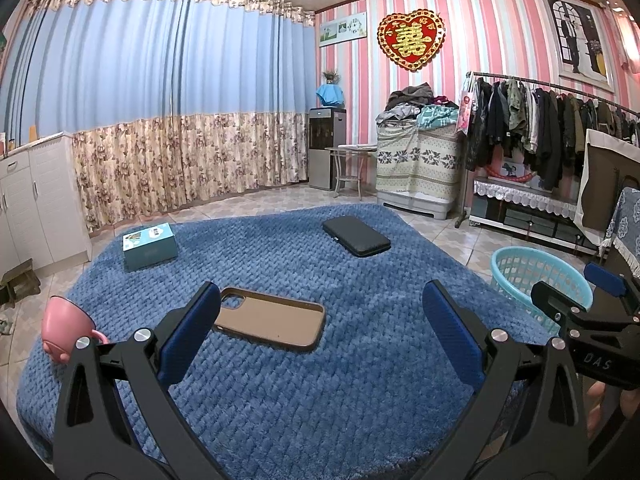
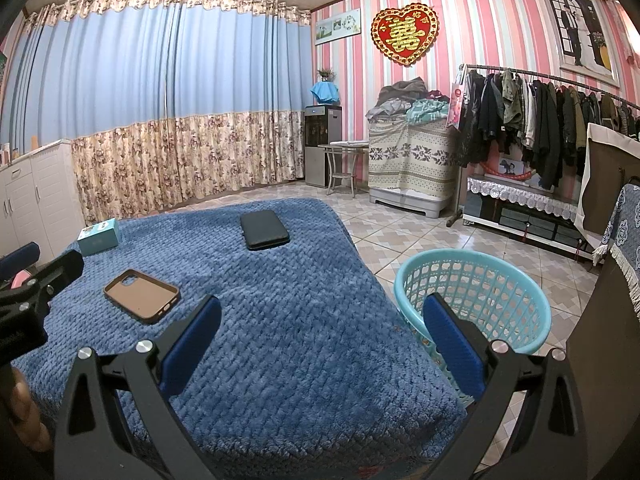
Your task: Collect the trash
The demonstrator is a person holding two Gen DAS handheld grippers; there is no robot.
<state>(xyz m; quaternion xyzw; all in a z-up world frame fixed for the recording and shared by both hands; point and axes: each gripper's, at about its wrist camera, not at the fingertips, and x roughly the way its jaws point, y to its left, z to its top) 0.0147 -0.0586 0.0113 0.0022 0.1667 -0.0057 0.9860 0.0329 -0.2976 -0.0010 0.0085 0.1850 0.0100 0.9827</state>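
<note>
Left wrist view: left gripper point(image 1: 320, 328) hovers over the plush blue woven blanket point(image 1: 280, 400) on the desk, jaws spread wide, holding nothing.
Things on it: tan rubbery phone case point(image 1: 270, 322) lying hollow side up, flat black textured pouch point(image 1: 356, 236), teal cardboard box point(image 1: 150, 246), pink glossy cup point(image 1: 66, 328) at the edge.
Right wrist view: right gripper point(image 2: 322, 332) likewise spread and empty, beside the turquoise plastic lattice basket point(image 2: 472, 296) on the tiled floor.
Progress: no crumpled trash shows; the basket's inside looks bare, bottom partly hidden. This fits trash already cleared, or none gathered.
</note>
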